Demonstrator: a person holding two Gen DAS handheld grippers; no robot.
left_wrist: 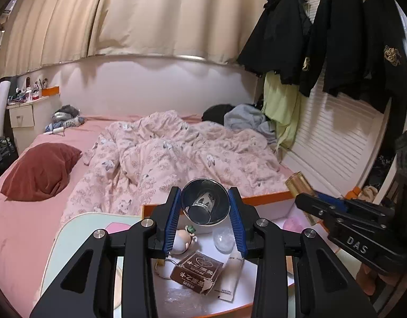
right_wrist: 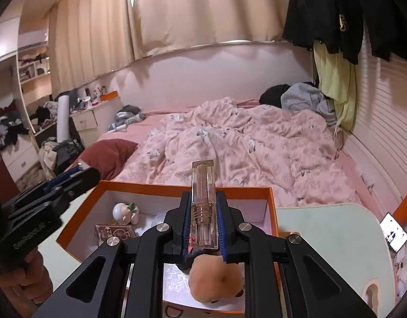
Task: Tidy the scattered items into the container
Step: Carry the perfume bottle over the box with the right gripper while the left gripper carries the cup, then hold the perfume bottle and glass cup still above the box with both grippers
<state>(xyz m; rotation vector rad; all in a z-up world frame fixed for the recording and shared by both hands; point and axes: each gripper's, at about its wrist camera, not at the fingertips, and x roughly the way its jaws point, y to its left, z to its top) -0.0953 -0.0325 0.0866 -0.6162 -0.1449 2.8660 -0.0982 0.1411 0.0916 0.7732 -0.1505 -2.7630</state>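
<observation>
Over the orange box [right_wrist: 272, 206], an item is gripped in each pair of tongs.

A shiny metal cup [left_wrist: 205, 202] is clamped between the blue pads of the left tongs [left_wrist: 205, 212], its open mouth turned toward the camera, above the box's inside. A clear rectangular bottle [right_wrist: 203, 201] is clasped by the right tongs [right_wrist: 203, 222], which are clenched tight on it; its far end points toward the bed [right_wrist: 256, 143]. Inside the box, a small figurine [right_wrist: 124, 212], a brown carton [left_wrist: 196, 273], a white tube [left_wrist: 234, 270] and a clear lump [left_wrist: 224, 238] are seen lying on the white floor. A fuzzy orange ball [right_wrist: 216, 278] is seen just beneath the right tongs. The box is set on a pale worktop [right_wrist: 323, 238] beside the bed.
</observation>
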